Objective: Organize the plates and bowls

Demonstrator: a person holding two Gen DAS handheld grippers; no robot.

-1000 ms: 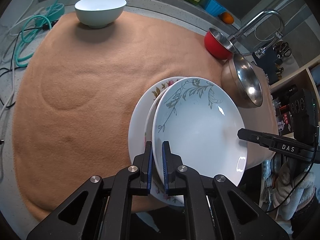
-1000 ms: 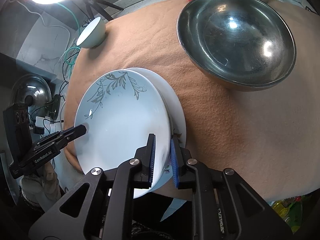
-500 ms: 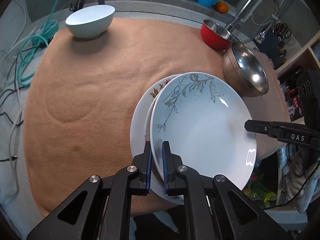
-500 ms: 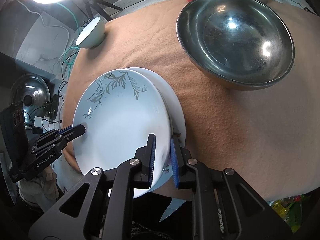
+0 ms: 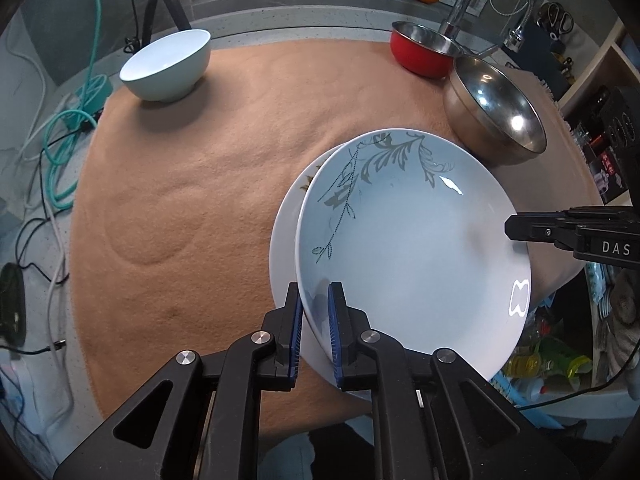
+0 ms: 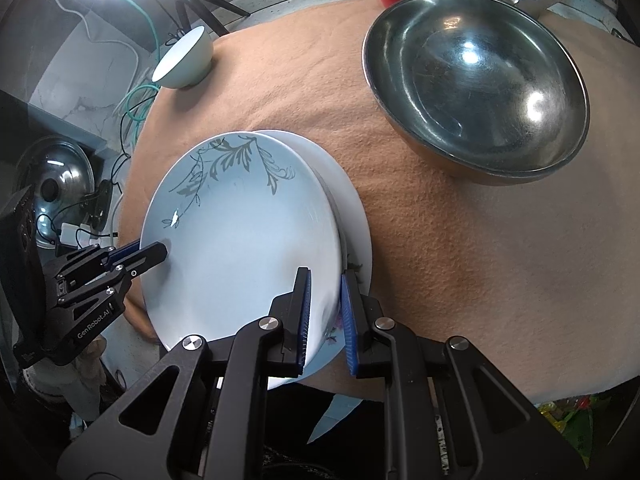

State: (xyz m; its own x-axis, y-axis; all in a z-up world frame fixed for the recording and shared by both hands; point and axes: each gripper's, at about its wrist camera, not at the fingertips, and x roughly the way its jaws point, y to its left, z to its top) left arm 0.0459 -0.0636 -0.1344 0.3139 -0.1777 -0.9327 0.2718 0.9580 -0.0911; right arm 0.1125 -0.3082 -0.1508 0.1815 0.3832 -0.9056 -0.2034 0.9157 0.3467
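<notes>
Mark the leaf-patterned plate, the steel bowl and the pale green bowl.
leaf-patterned plate [image 5: 412, 240], left wrist view, bare centre of its well.
steel bowl [image 6: 476, 80], right wrist view, inner bottom.
pale green bowl [image 5: 166, 65], left wrist view, white inside.

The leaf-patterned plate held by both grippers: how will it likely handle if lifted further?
The leaf-patterned plate looks glazed and glossy, so probably slippery in narrow pads. It seems rigid ceramic, likely breakable if dropped. The left gripper and right gripper pinch only its rim, so it could pivot.
</notes>
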